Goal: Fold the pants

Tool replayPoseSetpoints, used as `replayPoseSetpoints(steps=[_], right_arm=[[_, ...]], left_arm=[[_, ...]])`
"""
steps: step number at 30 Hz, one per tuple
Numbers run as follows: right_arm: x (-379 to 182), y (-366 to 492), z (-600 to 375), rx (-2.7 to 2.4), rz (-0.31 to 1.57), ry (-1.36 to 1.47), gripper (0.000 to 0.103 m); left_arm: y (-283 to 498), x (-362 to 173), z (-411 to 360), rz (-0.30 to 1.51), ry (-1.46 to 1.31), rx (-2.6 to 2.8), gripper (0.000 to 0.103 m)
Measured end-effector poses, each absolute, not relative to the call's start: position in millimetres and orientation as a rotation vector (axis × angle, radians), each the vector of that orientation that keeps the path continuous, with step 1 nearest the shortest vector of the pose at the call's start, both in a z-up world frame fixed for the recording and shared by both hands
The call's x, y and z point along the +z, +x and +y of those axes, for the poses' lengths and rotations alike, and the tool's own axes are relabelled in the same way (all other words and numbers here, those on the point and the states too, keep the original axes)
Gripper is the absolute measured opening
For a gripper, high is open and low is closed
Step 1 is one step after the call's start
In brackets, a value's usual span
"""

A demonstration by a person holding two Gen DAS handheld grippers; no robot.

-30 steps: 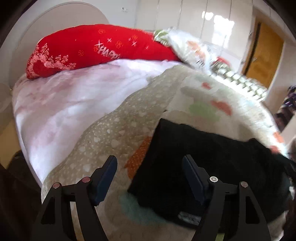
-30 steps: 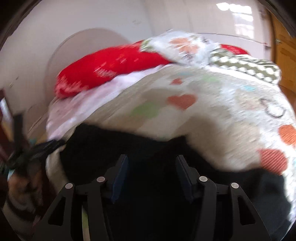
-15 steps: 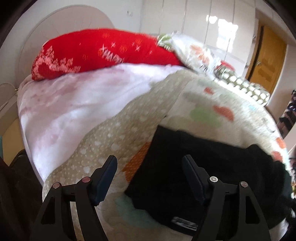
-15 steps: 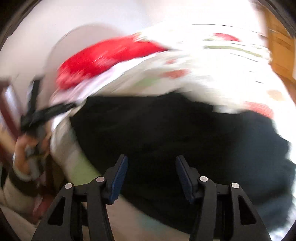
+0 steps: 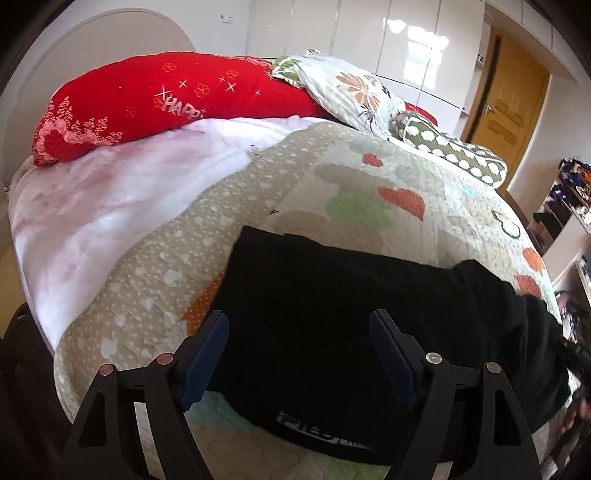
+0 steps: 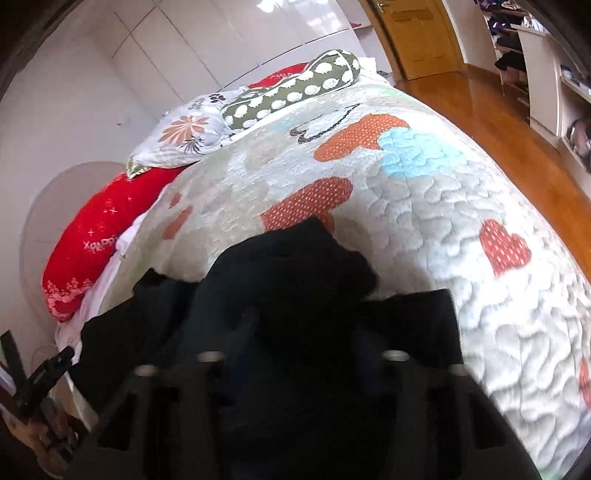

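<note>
Black pants [image 5: 332, 295] lie folded across a quilted heart-print bedspread [image 5: 295, 177], with a white logo near the front edge. My left gripper [image 5: 299, 315] hovers over their left half. Its jaws are opening wide, and the cloth lies under them, not pinched. At the other end of the pants [image 6: 295, 258], my right gripper [image 6: 303, 325] is blurred and its jaws are closing on a raised bunch of black cloth. The cloth hides its fingertips. The left gripper [image 6: 37, 376] shows at the lower left edge of the right wrist view, held by a hand.
A red pillow [image 5: 155, 99], a floral pillow [image 5: 347, 88] and a green dotted bolster [image 5: 454, 155] lie at the head of the bed. A pink blanket [image 5: 110, 199] covers the left side. Wooden floor [image 6: 517, 122], a door [image 6: 417, 33] and shelves [image 6: 546, 74] are to the right.
The right gripper swung and rolled toward the right end of the pants, and its jaws closed in on a bunch of cloth. The left gripper drifted slightly, still open.
</note>
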State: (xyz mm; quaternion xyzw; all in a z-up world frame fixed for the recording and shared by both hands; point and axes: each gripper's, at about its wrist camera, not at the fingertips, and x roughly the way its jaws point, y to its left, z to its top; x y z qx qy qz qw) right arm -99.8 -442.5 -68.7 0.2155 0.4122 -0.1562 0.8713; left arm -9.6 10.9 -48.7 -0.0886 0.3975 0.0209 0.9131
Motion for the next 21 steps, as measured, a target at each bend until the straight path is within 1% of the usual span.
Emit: replayPoseSetpoints(steps=[2, 3, 8, 11, 14, 16, 18, 19, 20, 21], right_arm=[[-59, -99, -441, -0.290, 0.842, 0.467, 0.013], [-46, -107, -434, -0.285, 0.815, 0.432, 0.013], [13, -166, -411, -0.271, 0.743, 0.322, 0.013], [3, -187, -411, -0.322, 0.823, 0.299, 0.013], [-33, -191, -418, -0.375, 0.952, 0.307, 0.014], [-45, -189, -419, -0.394, 0.981, 0.305, 0.019], [-38, -194, -424, -0.405, 0.955, 0.355, 0.034], [-30, -195, -427, -0.414, 0.941, 0.371, 0.039], [-21, -197, -428, -0.437, 0.922, 0.358, 0.045], [-9, -200, -428, -0.470, 0.896, 0.320, 0.048]], left_arm=[[-10, -46, 10, 0.817, -0.177, 0.041, 0.078], [-10, -44, 13, 0.811, -0.177, 0.044, 0.078], [-13, -46, 24, 0.807, -0.225, 0.073, 0.078], [-12, -50, 29, 0.821, -0.250, 0.078, 0.078], [-14, -51, 30, 0.831, -0.253, 0.075, 0.078], [-17, -49, 31, 0.824, -0.243, 0.085, 0.078], [-21, -48, 35, 0.816, -0.242, 0.097, 0.078], [-22, -47, 38, 0.813, -0.246, 0.103, 0.078], [-24, -47, 40, 0.812, -0.249, 0.107, 0.078], [-24, -47, 42, 0.810, -0.254, 0.108, 0.078]])
